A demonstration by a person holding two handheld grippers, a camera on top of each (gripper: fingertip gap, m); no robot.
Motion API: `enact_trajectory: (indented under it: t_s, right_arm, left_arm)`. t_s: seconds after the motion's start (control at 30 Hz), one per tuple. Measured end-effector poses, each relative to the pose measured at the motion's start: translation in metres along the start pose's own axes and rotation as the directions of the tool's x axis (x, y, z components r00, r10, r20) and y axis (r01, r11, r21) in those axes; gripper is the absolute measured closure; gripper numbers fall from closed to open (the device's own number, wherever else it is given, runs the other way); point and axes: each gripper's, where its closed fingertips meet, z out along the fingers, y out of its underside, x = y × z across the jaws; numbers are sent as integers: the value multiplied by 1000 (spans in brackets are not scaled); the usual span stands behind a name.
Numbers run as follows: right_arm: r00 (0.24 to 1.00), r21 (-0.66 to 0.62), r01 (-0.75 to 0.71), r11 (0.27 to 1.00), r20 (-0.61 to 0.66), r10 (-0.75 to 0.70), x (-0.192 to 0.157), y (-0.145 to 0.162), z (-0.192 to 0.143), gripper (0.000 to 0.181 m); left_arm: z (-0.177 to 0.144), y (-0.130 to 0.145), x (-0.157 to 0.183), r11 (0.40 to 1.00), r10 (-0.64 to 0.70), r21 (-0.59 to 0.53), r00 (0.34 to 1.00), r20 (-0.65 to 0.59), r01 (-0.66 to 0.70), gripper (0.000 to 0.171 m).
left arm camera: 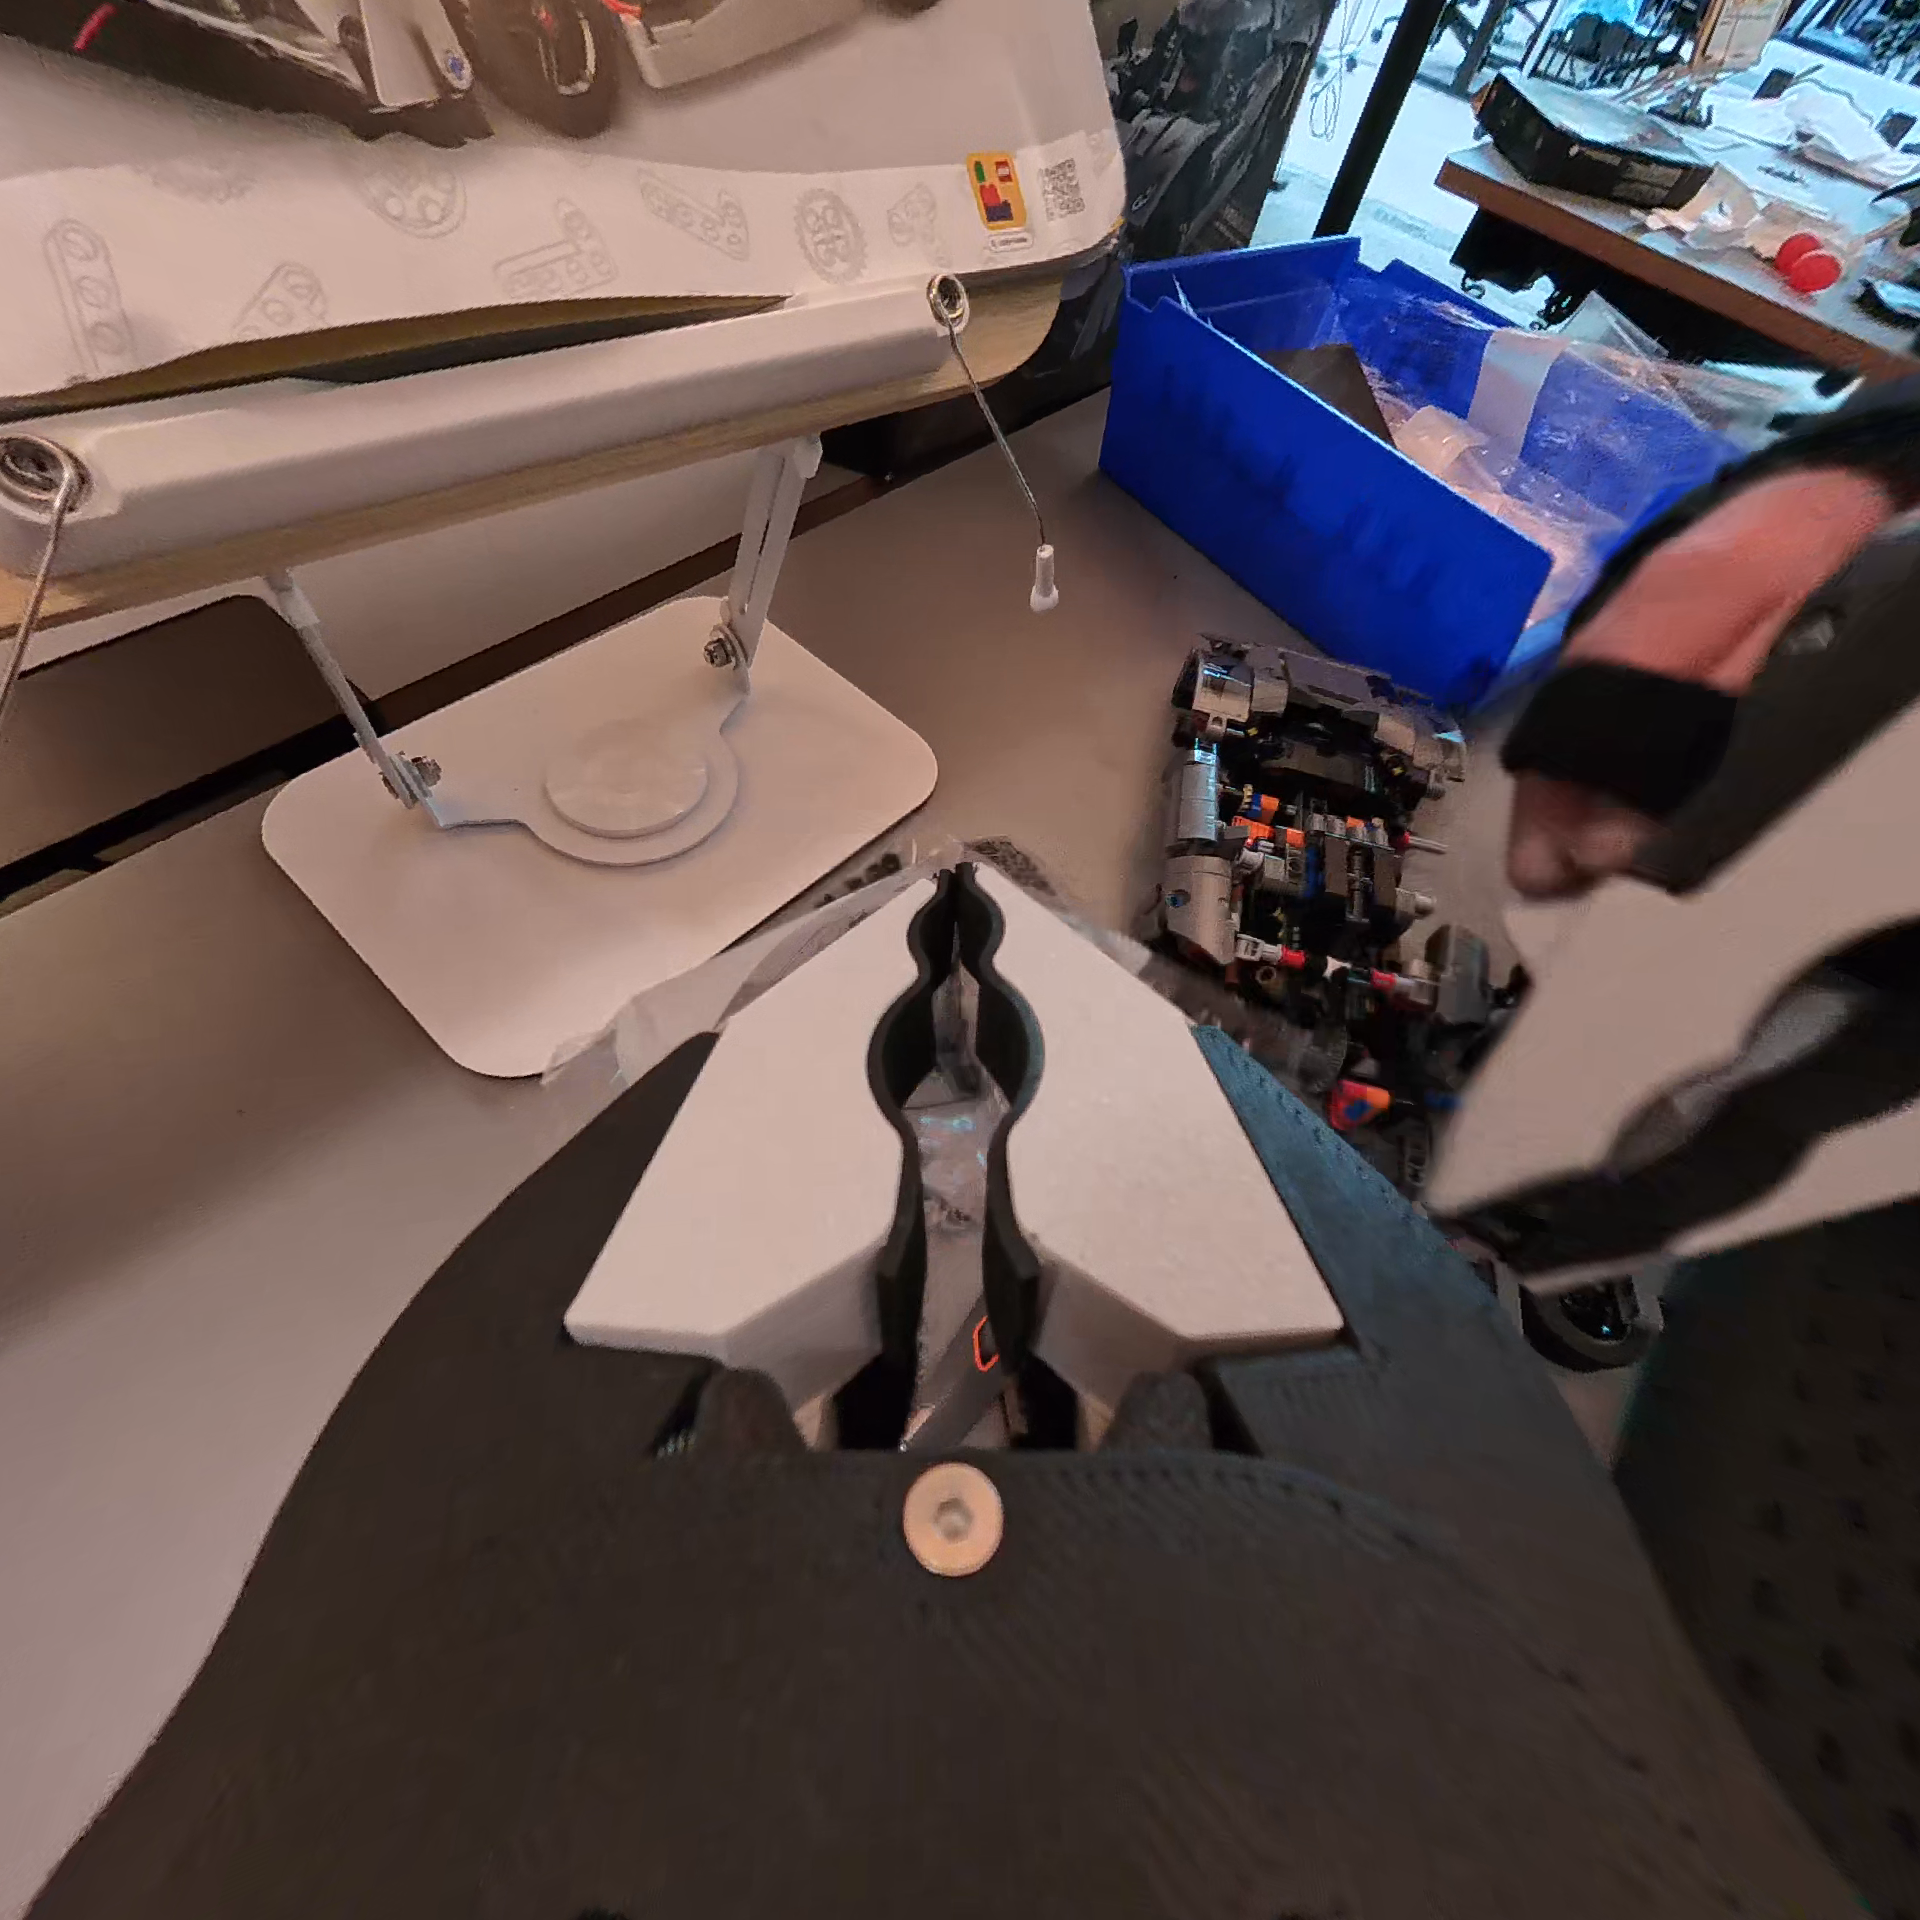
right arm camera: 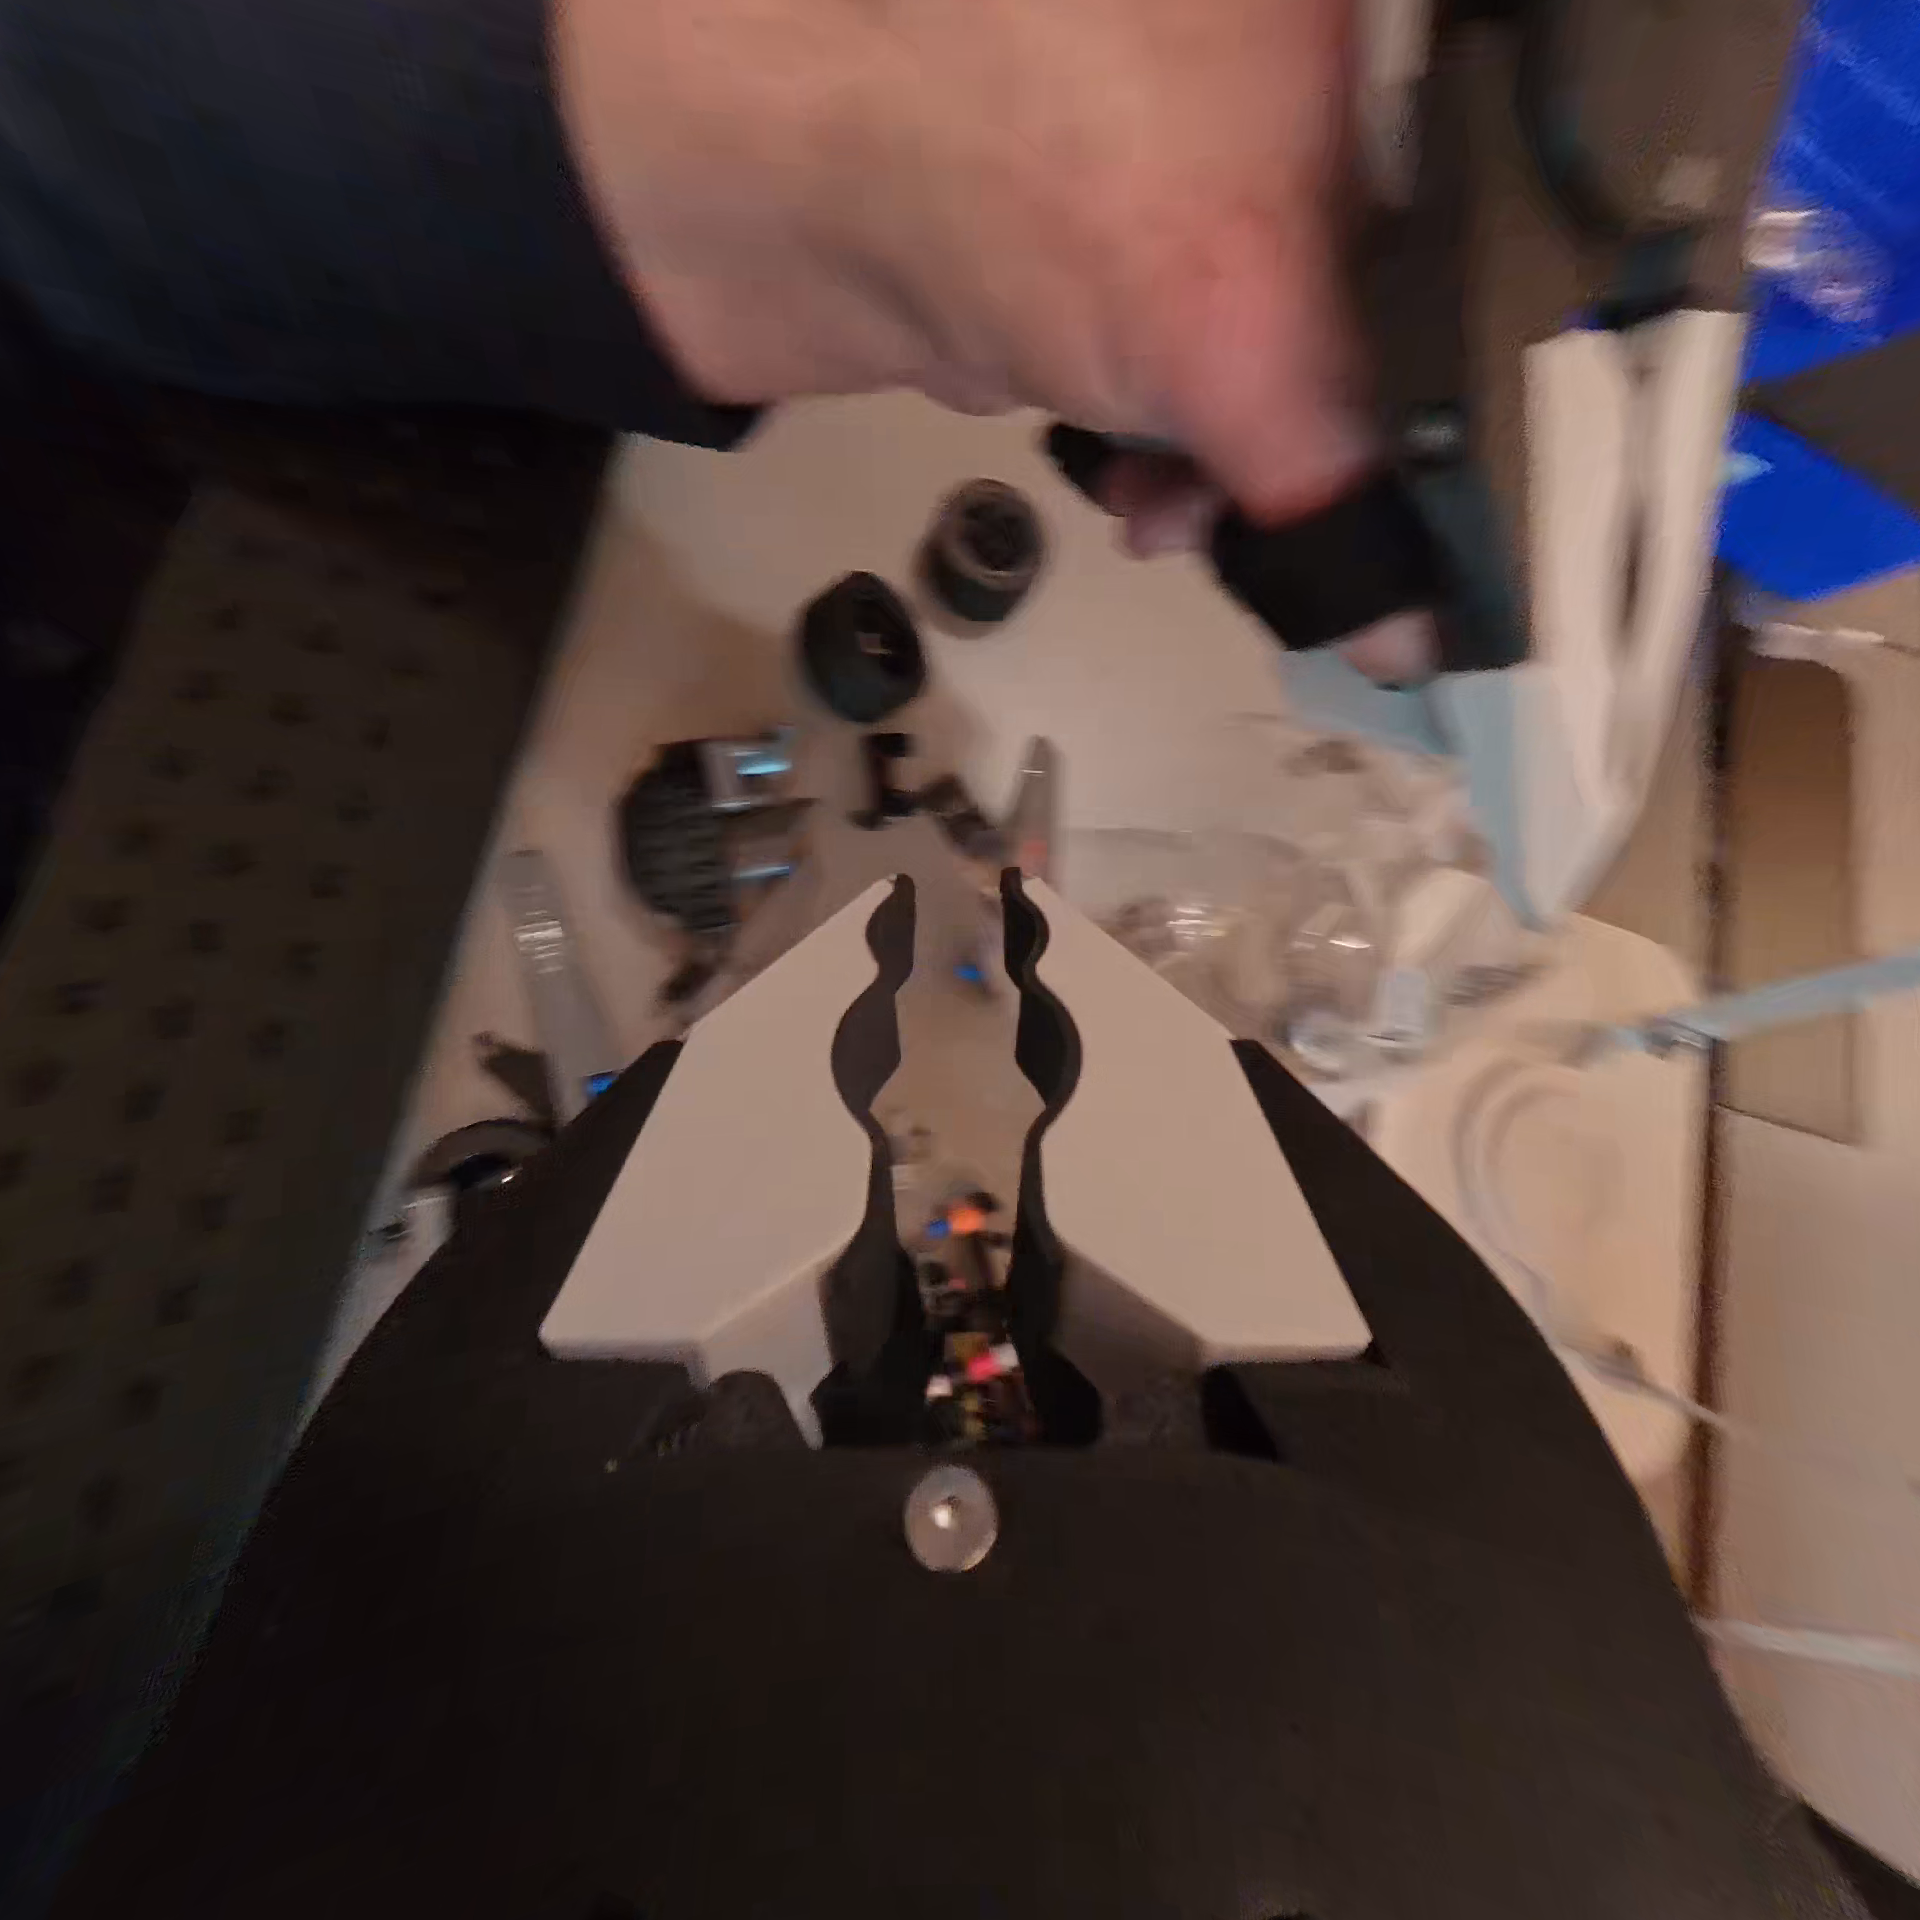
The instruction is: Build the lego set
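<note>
The left wrist view looked forward and down along its own fingers, close above the grey table, with the book stand at centre left and the blue bin at upper right. The right wrist view, blurred, faced steeply down at close range. Both views showed the stand's base and the bin.
</note>
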Motion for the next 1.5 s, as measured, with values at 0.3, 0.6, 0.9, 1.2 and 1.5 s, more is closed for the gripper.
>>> enact_trajectory:
  t_s: [0.3, 0.6, 0.9, 1.2, 1.5]
  right_arm:
    - [936, -437, 4, 899, 318, 150, -73, 85, 43, 147]
    - [932, -376, 100, 921, 359, 45, -76, 90, 56, 173]
    - [935, -74, -24, 997, 351, 48, -57, 50, 15, 175]
    - [902, 300, -248, 921, 418, 107, -29, 22, -52, 175]
    - [862, 447, -331, 831, 502, 73, -27, 11, -86, 175]
  left_arm:
    - [2, 2, 1, 1000, -2, -3, 1000, -12, 2, 171]
    - [4, 5, 3, 1000, 5, -14, 1000, -24, -5, 171]
    - [2, 20, 6, 993, 79, -86, 996, -52, -83, 153]
    - [-16, 1, 66, 879, 476, 56, 867, -146, -473, 99]
    - [2, 27, 145, 610, 779, 89, 575, -251, -787, 146]
